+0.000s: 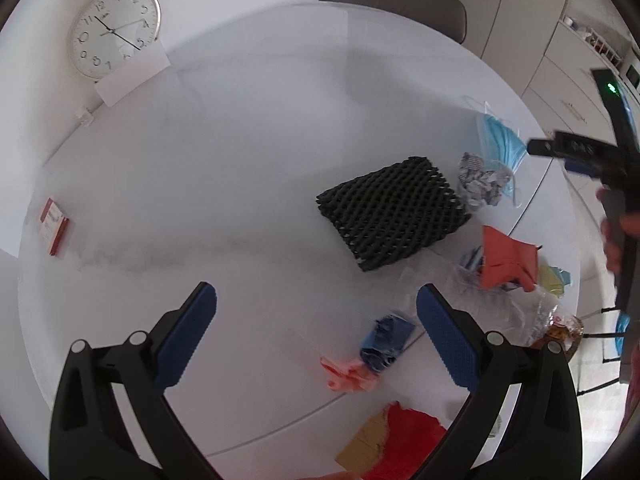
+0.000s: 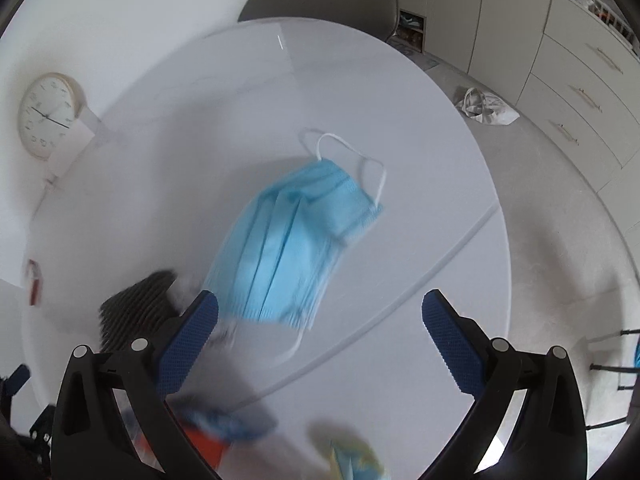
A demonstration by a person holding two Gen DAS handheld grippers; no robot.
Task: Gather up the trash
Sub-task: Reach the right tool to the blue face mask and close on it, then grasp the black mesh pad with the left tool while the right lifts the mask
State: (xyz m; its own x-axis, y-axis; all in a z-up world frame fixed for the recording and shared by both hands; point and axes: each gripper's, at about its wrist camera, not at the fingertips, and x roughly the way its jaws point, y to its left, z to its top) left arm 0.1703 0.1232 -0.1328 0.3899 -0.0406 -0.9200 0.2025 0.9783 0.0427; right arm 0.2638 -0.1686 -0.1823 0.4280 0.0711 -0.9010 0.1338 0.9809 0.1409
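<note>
Trash lies on the right half of a round white table (image 1: 240, 140). In the left wrist view I see a black foam mesh pad (image 1: 394, 212), a blue face mask (image 1: 500, 140), crumpled grey paper (image 1: 480, 182), an orange scrap (image 1: 506, 260), a crumpled blue scrap (image 1: 386, 344), a pink scrap (image 1: 350, 374) and red and brown paper (image 1: 396, 444). My left gripper (image 1: 316, 336) is open and empty above the table, left of the blue scrap. My right gripper (image 2: 320, 340) is open and empty, just above the near end of the face mask (image 2: 288, 240).
A wall clock (image 1: 114, 32) leans at the table's far left with a white card (image 1: 132, 76). A red booklet (image 1: 54, 226) lies at the left edge. A grey chair (image 1: 400, 8) stands behind the table. White drawers (image 2: 580, 92) and a bag (image 2: 486, 106) on the floor are to the right.
</note>
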